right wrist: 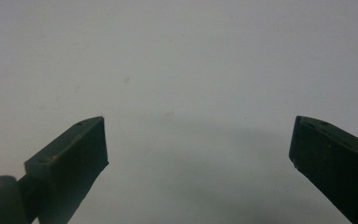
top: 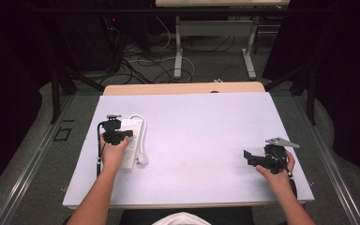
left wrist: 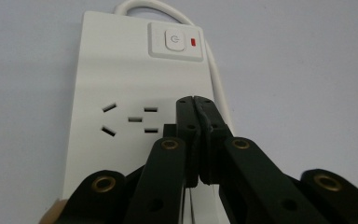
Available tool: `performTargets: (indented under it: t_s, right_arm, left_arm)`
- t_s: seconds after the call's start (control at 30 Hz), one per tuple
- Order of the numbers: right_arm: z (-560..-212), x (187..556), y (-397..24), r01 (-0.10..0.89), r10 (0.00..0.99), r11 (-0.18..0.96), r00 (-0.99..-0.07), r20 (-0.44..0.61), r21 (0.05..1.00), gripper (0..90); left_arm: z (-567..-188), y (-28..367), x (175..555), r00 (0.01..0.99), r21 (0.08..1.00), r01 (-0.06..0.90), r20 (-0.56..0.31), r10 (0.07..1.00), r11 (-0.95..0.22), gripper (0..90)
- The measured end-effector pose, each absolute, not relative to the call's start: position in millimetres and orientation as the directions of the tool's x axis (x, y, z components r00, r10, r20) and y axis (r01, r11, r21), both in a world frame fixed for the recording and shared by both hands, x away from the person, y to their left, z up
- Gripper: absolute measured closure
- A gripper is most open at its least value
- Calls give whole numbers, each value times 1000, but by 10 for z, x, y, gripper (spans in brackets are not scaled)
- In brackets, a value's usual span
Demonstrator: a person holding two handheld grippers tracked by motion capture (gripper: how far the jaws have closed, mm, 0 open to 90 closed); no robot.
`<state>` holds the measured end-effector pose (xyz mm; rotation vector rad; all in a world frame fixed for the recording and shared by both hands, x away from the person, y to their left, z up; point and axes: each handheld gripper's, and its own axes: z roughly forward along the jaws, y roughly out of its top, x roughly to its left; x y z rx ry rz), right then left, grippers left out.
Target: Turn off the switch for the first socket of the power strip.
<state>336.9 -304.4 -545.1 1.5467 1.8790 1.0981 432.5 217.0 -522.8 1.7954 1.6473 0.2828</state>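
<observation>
At the left of the high view, my left gripper [top: 117, 133] sits over the white power strip [top: 133, 140], which lies on the table [top: 201, 140] with its long axis running from the near edge toward the far edge. In the left gripper view its jaws are pressed together, holding nothing, tips just short of the strip's switch [left wrist: 175, 41], which lies straight ahead toward the top of the frame. I judge a short push forward would reach it. My right gripper [top: 258, 159] rests well apart at lower right; its own view shows its jaws spread wide over bare tabletop. The left gripper view alone shows the sockets [left wrist: 130, 120] and red lamp [left wrist: 194, 42].
</observation>
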Motion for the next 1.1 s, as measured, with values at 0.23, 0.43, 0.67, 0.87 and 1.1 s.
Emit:
performTargets:
  t_s: [0.23,0.43,0.67,0.87,1.1]
  right_arm:
    - [-5452,3368,-3043,589,958,43,-253,134,807,38]
    - [-5452,3369,-3045,589,958,41,-254,136,807,38]
    - [-5450,3369,-3049,585,957,43,-257,135,810,38]
    - [-5450,3370,-3049,583,957,44,-259,134,811,38]
    - [-5450,3371,-3046,585,957,43,-257,135,810,39]
  left_arm:
    - [-5266,2147,4339,174,606,795,-272,946,28,898]
    - [-5272,2150,4337,174,602,798,-271,947,25,898]
    - [-5271,2157,4322,177,597,802,-276,945,24,899]
    - [-5282,2155,4322,175,608,793,-274,946,29,900]
    - [-5282,2146,4319,177,610,792,-266,948,23,900]
